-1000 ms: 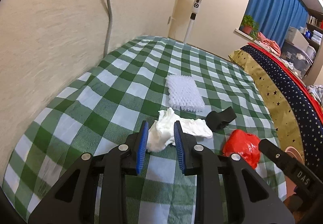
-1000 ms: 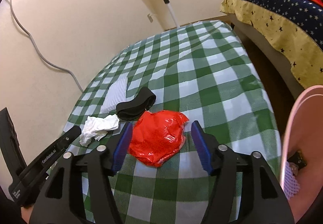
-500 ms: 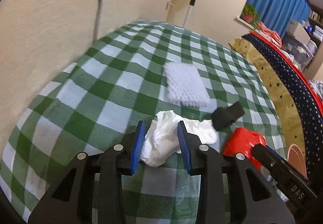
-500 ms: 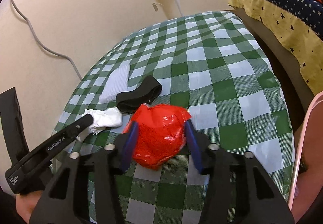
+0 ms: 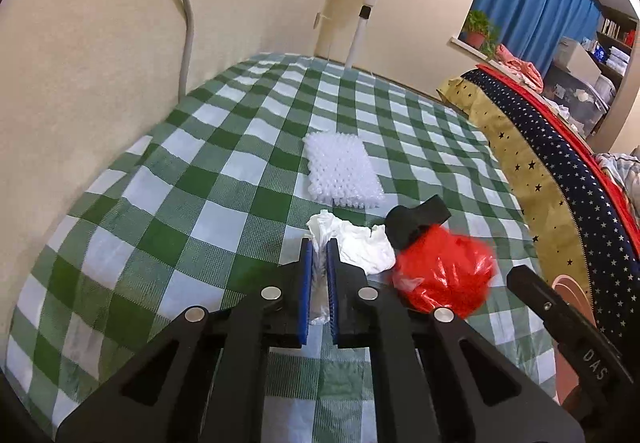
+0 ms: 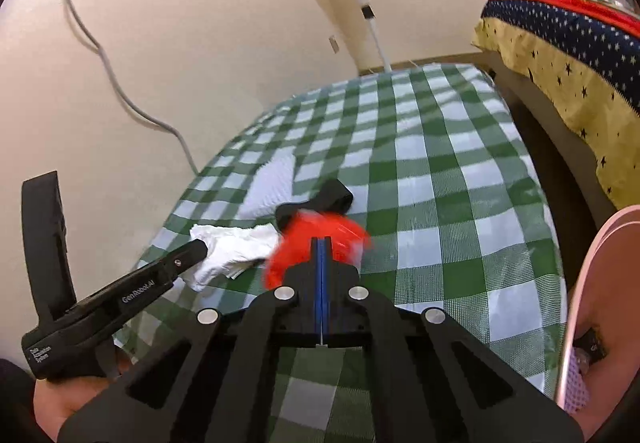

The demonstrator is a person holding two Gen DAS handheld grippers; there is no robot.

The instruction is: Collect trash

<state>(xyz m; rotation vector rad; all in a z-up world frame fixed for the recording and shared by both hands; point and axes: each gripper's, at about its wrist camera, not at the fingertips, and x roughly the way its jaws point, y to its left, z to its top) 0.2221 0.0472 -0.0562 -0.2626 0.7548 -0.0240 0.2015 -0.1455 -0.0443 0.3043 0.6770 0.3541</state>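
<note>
Left claw [image 5: 318, 243] is pinching the near end of a crumpled white paper tissue [image 5: 360, 243], blue pads squeezed onto it w/ only a thin wad between; most of the tissue is trailing out to the right of the tips, lying on the green-and-white checked tabletop [image 5: 180, 203]. Right claw [image 6: 322, 243] is clamped tight on a crinkly red plastic bag [image 6: 316, 231], pads nearly meeting, bag bulging out both sides & beyond the tips. The bag is looking blurred, so prob. in motion.

Just past the right claw's tips, a black looped fabric band [image 6: 320, 199] is sitting touching or partly under the red bag; can't tell which. Beyond the left claw, a white bubbly foam pad [image 5: 340, 179] is lying flat, apart from the tissue. At the right edge, near the right claw's base, a pink bin rim [image 6: 580, 283] is showing w/ some trash inside.

Risks from here:
- Tissue grip is on one small corner; a quick swing could tear it or let it slip out.
- Slick, thin bag film could slide through the pads, esp. if the bag catches air.
- The black band may be snagging on the bag & getting dragged off the tabletop edge.
- Both claws are close together; crossing toward the bin could knock them together.
</note>
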